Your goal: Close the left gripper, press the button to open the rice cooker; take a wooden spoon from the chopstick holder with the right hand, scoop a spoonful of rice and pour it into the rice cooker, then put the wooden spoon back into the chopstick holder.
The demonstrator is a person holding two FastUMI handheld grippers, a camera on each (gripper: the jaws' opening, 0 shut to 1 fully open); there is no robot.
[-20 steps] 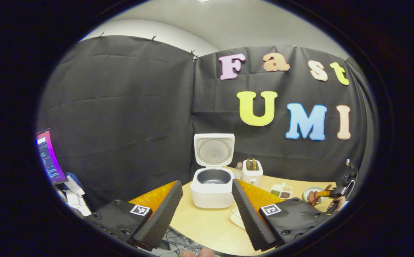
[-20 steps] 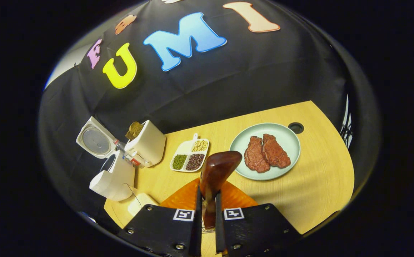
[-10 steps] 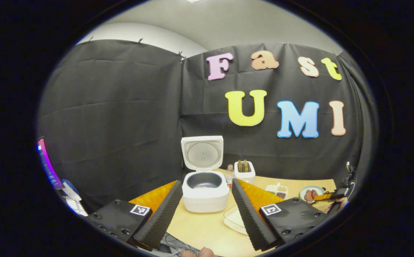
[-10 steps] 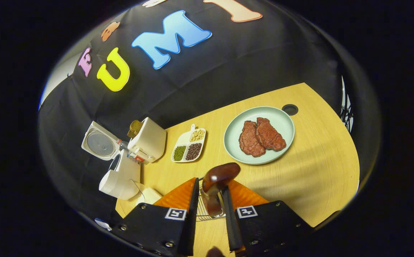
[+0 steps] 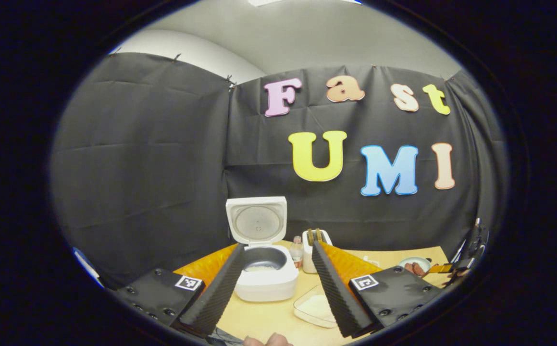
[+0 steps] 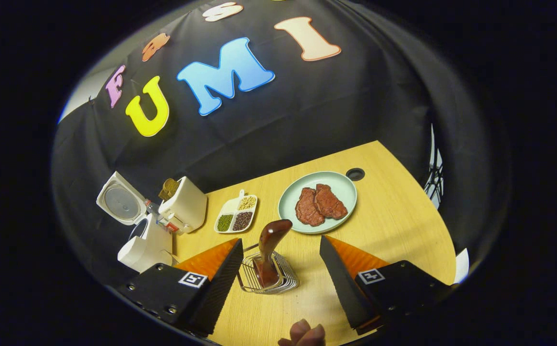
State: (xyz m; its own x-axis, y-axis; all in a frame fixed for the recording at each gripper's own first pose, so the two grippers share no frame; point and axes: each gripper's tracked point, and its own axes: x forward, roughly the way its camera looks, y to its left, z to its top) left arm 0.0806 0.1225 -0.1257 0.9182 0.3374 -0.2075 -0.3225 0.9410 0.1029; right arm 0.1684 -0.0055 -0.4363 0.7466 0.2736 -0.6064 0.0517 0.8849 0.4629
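Note:
The white rice cooker [image 5: 265, 283] stands with its lid [image 5: 256, 220] raised; beside it lies a clear tub of rice [image 5: 315, 307]. My left gripper [image 5: 278, 247] hovers open in front of the cooker, nothing between its fingers. In the right gripper view the wooden spoon [image 6: 270, 239] stands upright in the wire chopstick holder [image 6: 273, 283]. My right gripper [image 6: 280, 241] is open, one finger on each side of the holder and apart from the spoon. The cooker [image 6: 144, 246] sits far left there, lid [image 6: 118, 204] up.
On the wooden table [image 6: 403, 226] a white toaster [image 6: 184, 209] stands next to the cooker, then a three-part dish of beans [image 6: 236, 218] and a pale green plate with two pieces of meat [image 6: 317, 202]. A person's fingers [image 6: 307, 332] show at the bottom edge.
My right gripper has opened and let go of the spoon, which now stands in the holder, and has drawn back. The left gripper has swung right, so the cooker sits further left in its view.

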